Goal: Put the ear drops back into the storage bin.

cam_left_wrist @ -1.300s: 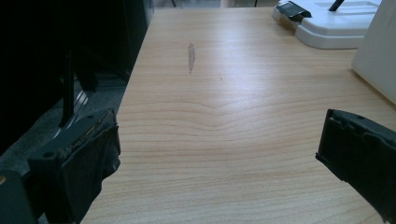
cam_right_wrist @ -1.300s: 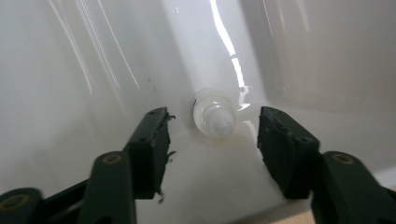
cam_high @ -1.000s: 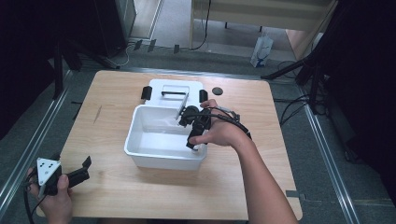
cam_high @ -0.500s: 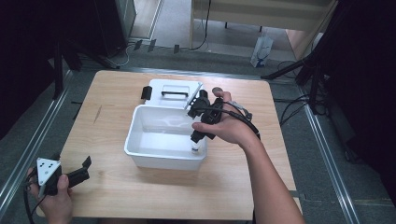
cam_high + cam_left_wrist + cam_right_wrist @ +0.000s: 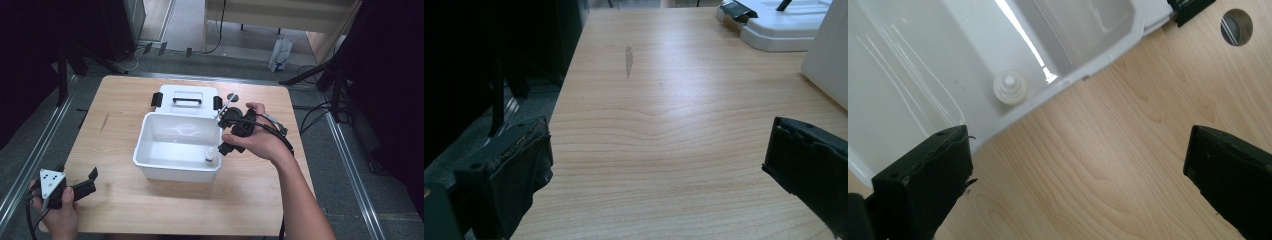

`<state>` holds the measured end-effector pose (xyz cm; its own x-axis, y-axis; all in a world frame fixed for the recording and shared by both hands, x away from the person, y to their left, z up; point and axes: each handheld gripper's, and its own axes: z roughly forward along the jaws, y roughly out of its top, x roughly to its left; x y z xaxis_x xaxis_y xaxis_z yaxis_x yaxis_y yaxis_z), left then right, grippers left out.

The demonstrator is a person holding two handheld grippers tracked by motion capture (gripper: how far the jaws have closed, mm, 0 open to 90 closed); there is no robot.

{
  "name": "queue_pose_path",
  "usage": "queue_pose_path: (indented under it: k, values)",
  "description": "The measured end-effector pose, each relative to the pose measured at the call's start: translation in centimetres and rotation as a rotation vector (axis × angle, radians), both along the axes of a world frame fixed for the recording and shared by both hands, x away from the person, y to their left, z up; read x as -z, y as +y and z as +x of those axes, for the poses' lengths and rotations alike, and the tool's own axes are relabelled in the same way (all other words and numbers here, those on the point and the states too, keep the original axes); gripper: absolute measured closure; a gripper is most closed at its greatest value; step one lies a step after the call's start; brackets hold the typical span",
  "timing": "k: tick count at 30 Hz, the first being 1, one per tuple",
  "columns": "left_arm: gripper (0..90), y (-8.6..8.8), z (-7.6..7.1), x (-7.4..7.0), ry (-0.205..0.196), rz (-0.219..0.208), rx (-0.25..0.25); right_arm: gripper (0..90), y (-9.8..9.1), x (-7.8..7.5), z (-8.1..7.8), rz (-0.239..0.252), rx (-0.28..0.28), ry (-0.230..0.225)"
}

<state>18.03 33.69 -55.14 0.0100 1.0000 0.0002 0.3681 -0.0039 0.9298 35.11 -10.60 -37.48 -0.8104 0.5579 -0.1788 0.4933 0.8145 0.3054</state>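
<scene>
Small bottle [image 5: 210, 155] stands upright, cap up, in white bin [image 5: 150, 162]; both claws gape empty.

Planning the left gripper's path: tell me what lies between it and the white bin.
Bare tabletop between the left gripper and the bin; high and left gripper views agree.

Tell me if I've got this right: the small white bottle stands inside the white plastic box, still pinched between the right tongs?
Not quite. The small white bottle does stand inside the white plastic box, but the right tongs are open and hold nothing, over the wooden table beside the box. The right gripper view shows it.
</scene>
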Motion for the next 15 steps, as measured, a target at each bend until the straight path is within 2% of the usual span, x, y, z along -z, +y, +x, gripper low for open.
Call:
queue_pose_path:
  k: [5,15]
  values:
    - [0.0,0.0,0.0,0.0,0.000,0.002,-0.001,0.0,-2.0,0.5,-0.2,0.007,0.036,-0.002]
    - [0.0,0.0,0.0,0.0,-0.001,0.003,-0.002,0.0,-4.8,1.5,-0.7,0.017,0.095,-0.001]
